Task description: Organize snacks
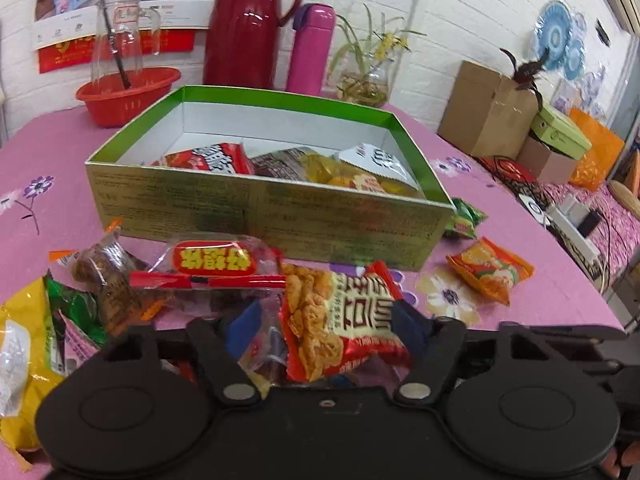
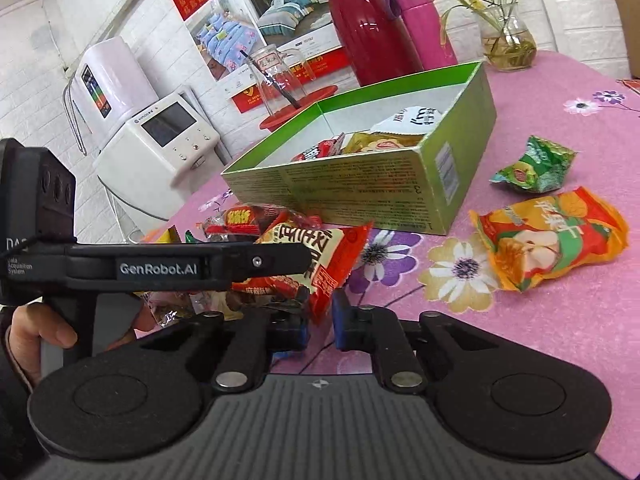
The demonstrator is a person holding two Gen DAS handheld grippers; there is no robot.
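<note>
Through the left wrist view we see our left gripper [image 1: 326, 320] pinching a red-and-white snack packet [image 1: 340, 320] between its blue pads, raised just in front of the green box [image 1: 256, 204]. The box stands open on the pink flowered tablecloth [image 1: 36, 152] and already holds several packets. A clear packet with a red label [image 1: 216, 264] lies just before the box, an orange packet [image 1: 490, 270] sits to the right, and a small green packet [image 1: 464, 218] rests by the box's right corner. In the right wrist view our right gripper [image 2: 320, 320] has its fingers drawn close with only a narrow gap, holding nothing. It hovers low over the tablecloth, with the left gripper and its red-and-white packet just ahead to the left. The orange packet and green packet lie well to the right of the box.
</note>
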